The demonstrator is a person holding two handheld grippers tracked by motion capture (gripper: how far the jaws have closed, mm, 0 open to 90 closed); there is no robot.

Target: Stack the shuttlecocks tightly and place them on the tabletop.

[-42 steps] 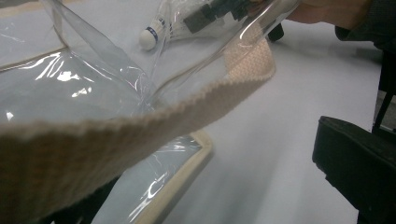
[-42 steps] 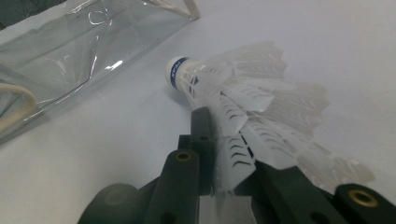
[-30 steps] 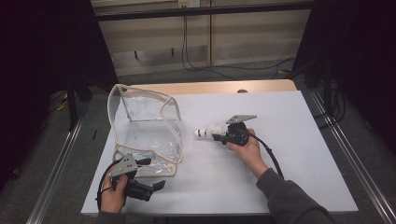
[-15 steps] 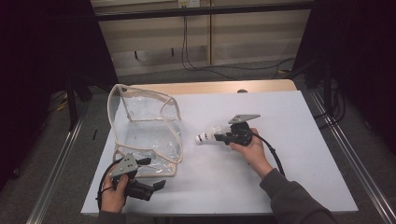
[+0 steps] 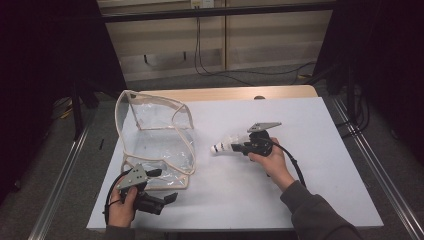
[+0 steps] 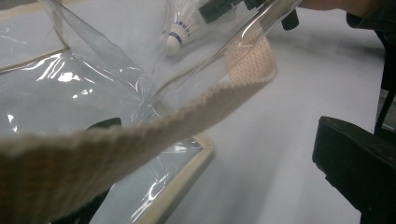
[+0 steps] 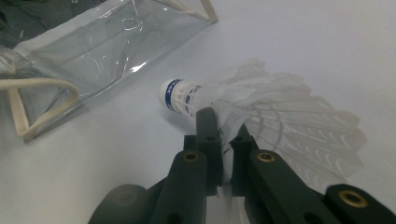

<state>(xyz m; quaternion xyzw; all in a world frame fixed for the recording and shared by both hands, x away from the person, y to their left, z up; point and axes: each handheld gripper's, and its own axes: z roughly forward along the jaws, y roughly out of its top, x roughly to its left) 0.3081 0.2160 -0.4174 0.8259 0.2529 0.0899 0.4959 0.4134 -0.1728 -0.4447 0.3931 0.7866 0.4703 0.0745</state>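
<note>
A white shuttlecock with a blue band on its cork hangs just above the white tabletop, cork pointing left at the bag. My right gripper is shut on its feather skirt just behind the cork, seen close in the right gripper view. A clear plastic bag with beige trim stands open at the left. My left gripper sits at the bag's near corner, jaws wide apart, with the beige rim crossing between them. Through the plastic I see the shuttlecock.
A wooden strip borders the table's far edge. Metal rails run along both sides, with cables on the floor beyond. Bare white surface lies between the bag and the shuttlecock, and to the right of my right hand.
My right gripper has shifted slightly toward the near side with the shuttlecock still in it. The left gripper and the bag have stayed put.
</note>
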